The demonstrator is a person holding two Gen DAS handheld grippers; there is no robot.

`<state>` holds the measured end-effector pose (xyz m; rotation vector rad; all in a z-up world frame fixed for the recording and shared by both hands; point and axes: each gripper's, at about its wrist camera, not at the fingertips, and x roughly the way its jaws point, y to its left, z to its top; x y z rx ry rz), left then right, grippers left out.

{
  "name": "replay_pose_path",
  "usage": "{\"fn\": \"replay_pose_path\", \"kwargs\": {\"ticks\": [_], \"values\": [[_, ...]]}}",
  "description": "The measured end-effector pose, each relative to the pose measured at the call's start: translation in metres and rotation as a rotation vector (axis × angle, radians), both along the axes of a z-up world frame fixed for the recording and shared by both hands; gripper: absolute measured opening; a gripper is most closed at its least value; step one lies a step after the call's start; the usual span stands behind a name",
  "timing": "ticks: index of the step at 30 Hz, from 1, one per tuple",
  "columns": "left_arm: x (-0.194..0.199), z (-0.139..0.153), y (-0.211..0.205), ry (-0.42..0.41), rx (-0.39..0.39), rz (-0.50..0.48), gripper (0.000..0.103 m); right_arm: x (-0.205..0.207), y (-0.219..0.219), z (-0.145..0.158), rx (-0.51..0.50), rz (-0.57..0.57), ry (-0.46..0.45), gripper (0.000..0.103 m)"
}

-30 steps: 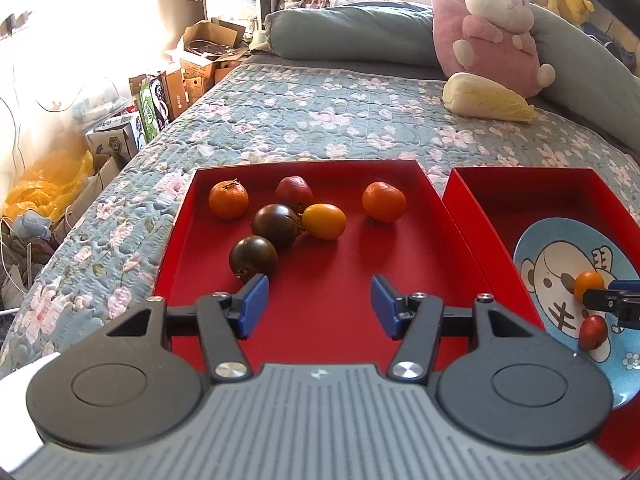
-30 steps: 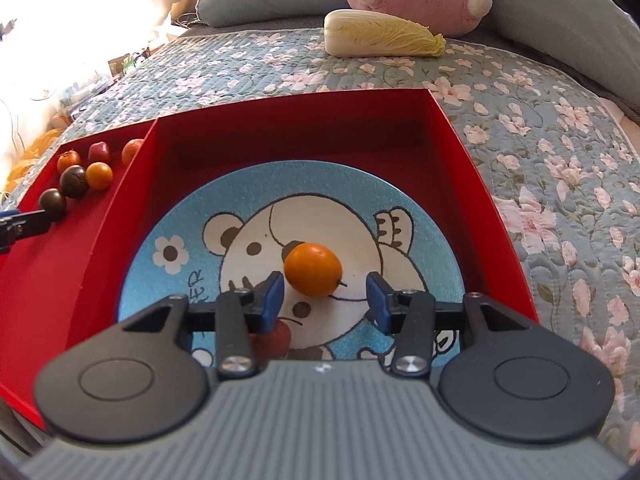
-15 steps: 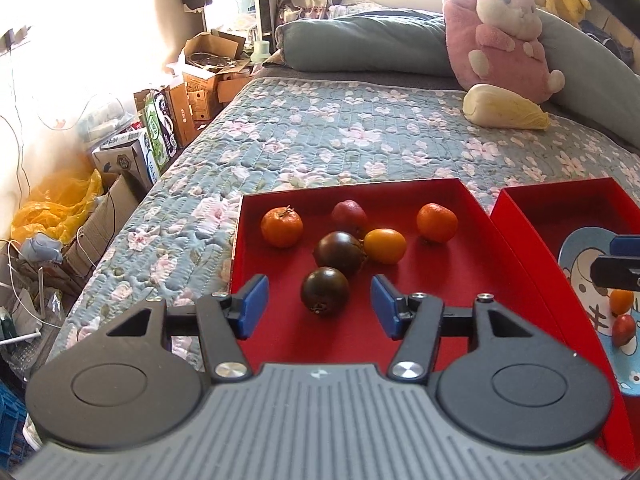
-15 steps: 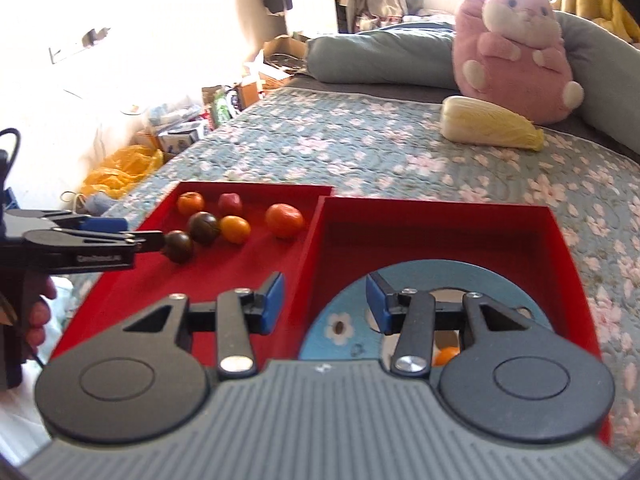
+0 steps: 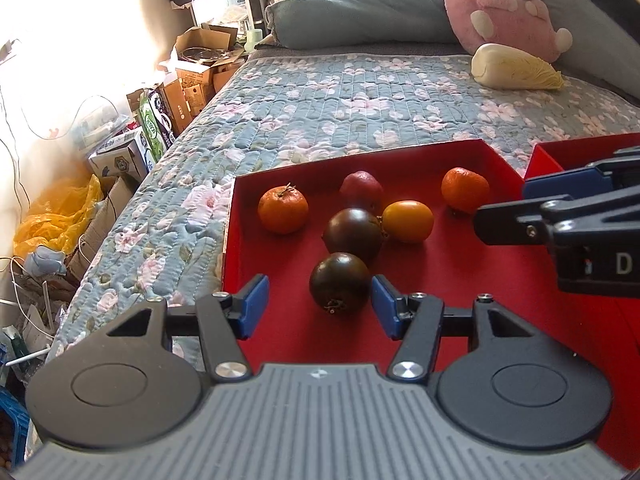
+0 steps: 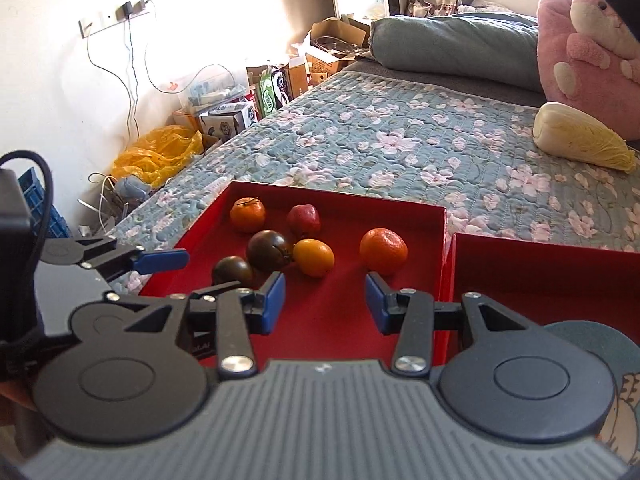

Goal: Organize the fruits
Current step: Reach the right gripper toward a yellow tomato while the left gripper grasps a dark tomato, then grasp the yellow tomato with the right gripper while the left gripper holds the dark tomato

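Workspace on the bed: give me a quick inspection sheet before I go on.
Surface: floral quilted bedspread carrying two red trays side by side.
Job's things: left red tray holds six fruits: two orange tangerines, two dark brown tomatoes, one yellow tomato, one red fruit. Right red tray holds a blue cartoon plate.
Clutter: pale cabbage, pink plush toy.
Grippers: left gripper open, nearest dark tomato between its fingers, untouched; right gripper open, empty.
Cables: charger leads on the wall.
Surroundings: cardboard boxes, yellow bag on the floor.
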<state>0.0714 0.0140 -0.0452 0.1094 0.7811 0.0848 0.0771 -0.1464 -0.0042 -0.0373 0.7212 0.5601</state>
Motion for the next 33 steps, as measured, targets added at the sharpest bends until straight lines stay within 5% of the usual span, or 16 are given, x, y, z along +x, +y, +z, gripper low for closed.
{"fn": "replay_pose_path", "kwargs": {"ticks": [10,16,25,33], "values": [[0.021,-0.012,-0.006,0.033,0.038,-0.069,0.061,0.035,0.038,-0.016,-0.148,0.111,-0.014,0.047],[0.023,-0.015,-0.006,0.050,0.041,-0.115,0.042,0.037,0.054,-0.020,-0.216,0.198,-0.033,0.047],[0.014,-0.009,0.004,0.090,-0.067,-0.057,0.041,0.052,0.062,-0.036,-0.293,0.224,-0.012,0.047],[0.012,-0.008,0.008,0.098,-0.087,-0.025,0.041,0.055,0.082,-0.042,-0.344,0.274,-0.035,0.041]]}}
